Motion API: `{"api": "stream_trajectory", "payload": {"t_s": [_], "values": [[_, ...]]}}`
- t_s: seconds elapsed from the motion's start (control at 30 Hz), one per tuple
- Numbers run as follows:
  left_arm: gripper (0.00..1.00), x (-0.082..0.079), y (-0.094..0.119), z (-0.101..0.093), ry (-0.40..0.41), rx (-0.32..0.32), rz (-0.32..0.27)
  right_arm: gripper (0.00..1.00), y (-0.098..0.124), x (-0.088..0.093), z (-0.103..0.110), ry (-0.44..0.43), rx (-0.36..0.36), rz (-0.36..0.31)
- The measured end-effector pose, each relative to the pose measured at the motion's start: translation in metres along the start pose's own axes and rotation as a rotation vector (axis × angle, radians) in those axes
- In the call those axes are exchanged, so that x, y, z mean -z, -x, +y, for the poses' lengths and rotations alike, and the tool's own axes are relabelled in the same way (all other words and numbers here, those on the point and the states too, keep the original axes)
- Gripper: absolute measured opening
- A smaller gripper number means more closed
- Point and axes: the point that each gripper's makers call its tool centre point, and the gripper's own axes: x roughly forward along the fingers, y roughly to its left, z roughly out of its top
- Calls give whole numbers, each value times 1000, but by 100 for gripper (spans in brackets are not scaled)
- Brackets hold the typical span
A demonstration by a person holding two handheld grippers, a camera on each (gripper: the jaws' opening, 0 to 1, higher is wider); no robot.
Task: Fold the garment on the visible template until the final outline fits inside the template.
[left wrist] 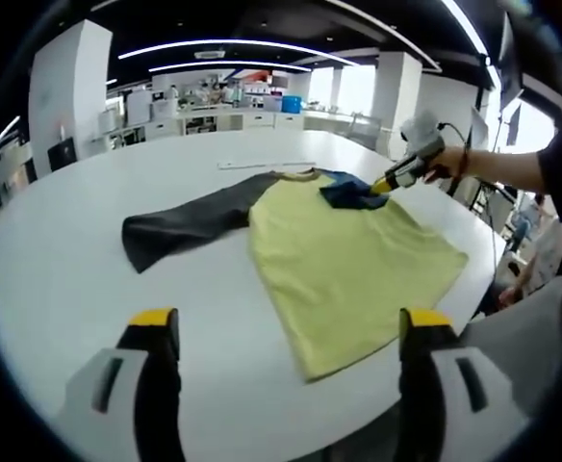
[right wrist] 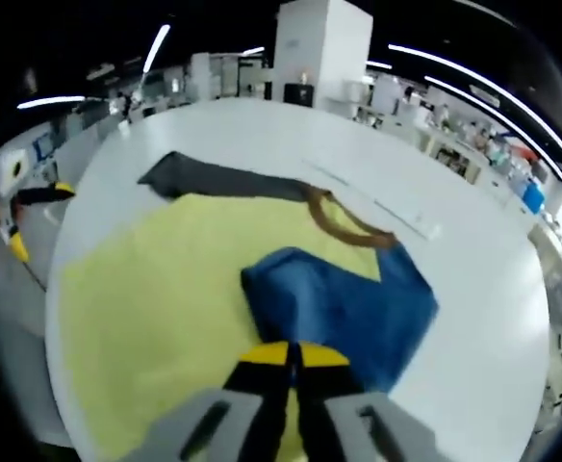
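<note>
Garment (left wrist: pixel 344 260) lies flat on white table (left wrist: pixel 60 279), yellow body toward the table's near edge, dark grey sleeve (left wrist: pixel 180 226) spread out to one side. Blue sleeve (right wrist: pixel 344 303) is folded over onto the yellow body by the brown collar (right wrist: pixel 344 223). Right gripper (right wrist: pixel 289 354) has jaws closed together, pinching the blue sleeve's edge. Left gripper (left wrist: pixel 291 332) hangs above the table short of the garment's hem, jaws wide apart, holding nothing. Thin white strip (right wrist: pixel 372 202) lies just beyond the collar.

The shirt (left wrist: pixel 344 260) lies on the table (left wrist: pixel 60 279), centre-right in the left gripper view, one sleeve (left wrist: pixel 185 226) stretching frame-left.
</note>
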Motion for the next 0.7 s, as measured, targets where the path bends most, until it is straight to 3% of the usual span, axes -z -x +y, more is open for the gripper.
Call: {"api": "stream_trajectory", "payload": {"t_s": [0.27,0.5,0.7], "values": [[92,-1,-2,-5,-4,14,2,0,19,-26,2,-76,-26,-43],[92,-3,-3,-6,-12,19,-4,0,9,-35,-33,-152,43,-52],[93,-4,-4,-4,-23,22,-10,0,-10,-30,-62,-263,93,-26]]}}
